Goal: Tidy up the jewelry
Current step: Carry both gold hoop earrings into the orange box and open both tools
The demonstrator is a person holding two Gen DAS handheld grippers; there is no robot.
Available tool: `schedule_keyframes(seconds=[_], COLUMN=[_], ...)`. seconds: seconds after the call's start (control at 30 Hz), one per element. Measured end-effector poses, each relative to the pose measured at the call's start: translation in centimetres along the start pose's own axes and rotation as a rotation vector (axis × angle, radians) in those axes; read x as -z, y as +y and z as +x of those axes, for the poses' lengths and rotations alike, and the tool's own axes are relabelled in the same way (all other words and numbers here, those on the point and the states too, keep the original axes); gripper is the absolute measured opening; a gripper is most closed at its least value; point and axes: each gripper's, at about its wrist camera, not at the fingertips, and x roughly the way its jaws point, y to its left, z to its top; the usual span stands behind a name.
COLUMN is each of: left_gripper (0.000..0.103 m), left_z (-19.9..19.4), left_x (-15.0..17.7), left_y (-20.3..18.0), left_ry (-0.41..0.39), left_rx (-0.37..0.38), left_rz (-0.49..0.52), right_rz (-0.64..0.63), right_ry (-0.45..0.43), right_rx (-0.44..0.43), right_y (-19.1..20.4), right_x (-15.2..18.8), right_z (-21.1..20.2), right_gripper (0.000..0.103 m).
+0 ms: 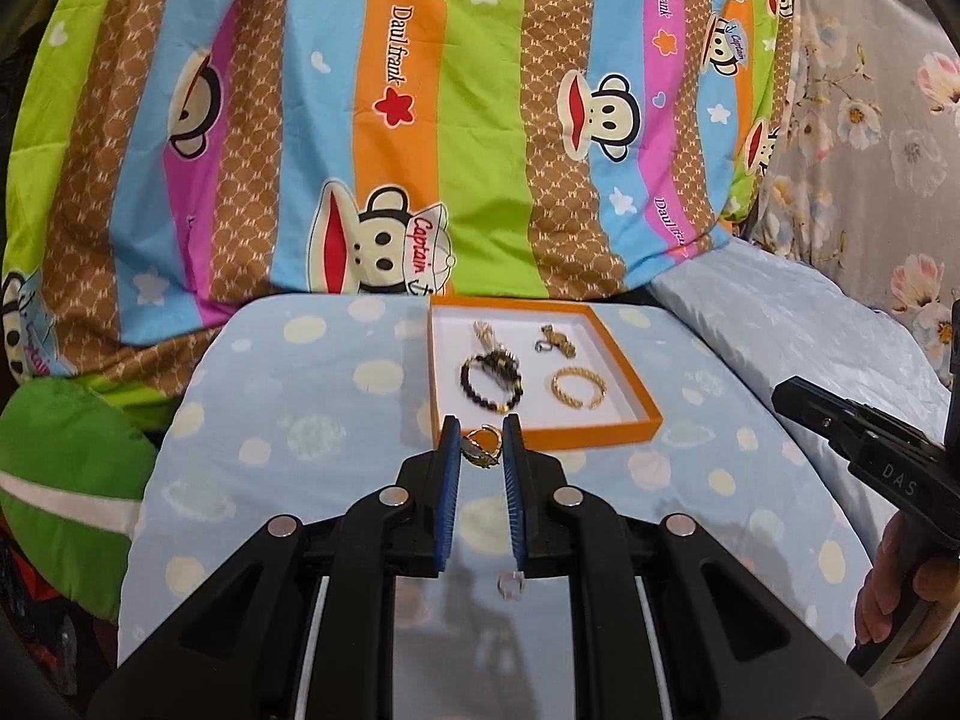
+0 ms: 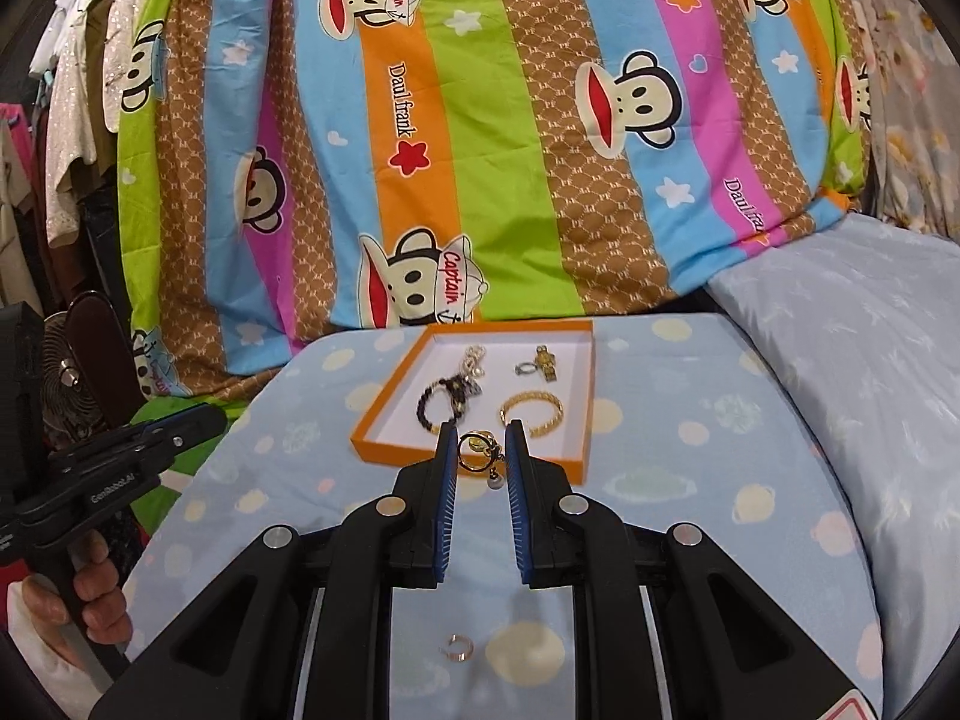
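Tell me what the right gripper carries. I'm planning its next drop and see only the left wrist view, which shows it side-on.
Observer: The right gripper is shut on a gold hoop earring with a pearl drop.
Operator: Where is it pointing relative to the tray?
Observer: In the right wrist view, its fingertips overlap the orange tray's near rim, and the gold bangle lies just beyond them inside.

The right gripper (image 2: 480,450) has its jaws closed on a gold earring (image 2: 478,451) above the table (image 2: 690,510), just before the orange tray (image 2: 372,429) of jewelry
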Motion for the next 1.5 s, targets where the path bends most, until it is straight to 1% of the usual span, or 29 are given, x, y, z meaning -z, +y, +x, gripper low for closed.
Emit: schedule_keyframes(seconds=[0.1,0.23,0.37,0.63,0.77,0.87,1.13,1.27,1.43,1.5], left_gripper=[0.013,0.013,0.013,0.013,0.013,0.013,0.013,0.014,0.014,0.022], left_z=[2.0,5.1,8.5,14.9,17.1,18.0,19.1,19.3,19.2,19.0], left_x=[-1.3,-2.6,-3.3,-3.2,-2.6,-2.2,-1.8,-1.6,-1.6,-1.6], left_y=[-0.3,-0.8,-1.3,-1.4,-0.9,-0.6,-0.1,-0.1,-0.2,-0.2], left_ry=[0.002,0.017,0.048,0.125,0.165,0.184,0.203,0.206,0.202,0.198], left_rx=[-0.005,-0.008,-0.005,0.002,-0.004,-0.012,-0.016,-0.02,-0.024,-0.027], left_rz=[0.013,0.019,0.021,-0.003,-0.015,-0.018,-0.025,-0.024,-0.019,-0.025], right_rz=[0.0,0.045,0.075,0.086,0.088,0.091,0.079,0.066,0.058,0.059], right_ry=[0.004,0.039,0.081,0.168,0.207,0.229,0.254,0.261,0.247,0.239], right_rx=[-0.004,-0.044,-0.059,-0.056,-0.05,-0.048,-0.031,-0.029,-0.026,-0.026], right_y=[-0.2,-1.0,-1.5,-1.5,-1.6,-1.7,-1.7,-1.5,-1.3,-1.3], right_x=[-1.2,-2.5,-3.1,-2.1,-1.2,-0.6,0.1,0.3,0.3,0.2], right_z=[1.9,5.2,8.6,14.6,16.8,17.9,19.1,19.2,18.9,18.6], right_gripper=[0.015,0.015,0.015,0.015,0.015,0.015,0.015,0.016,0.018,0.019])
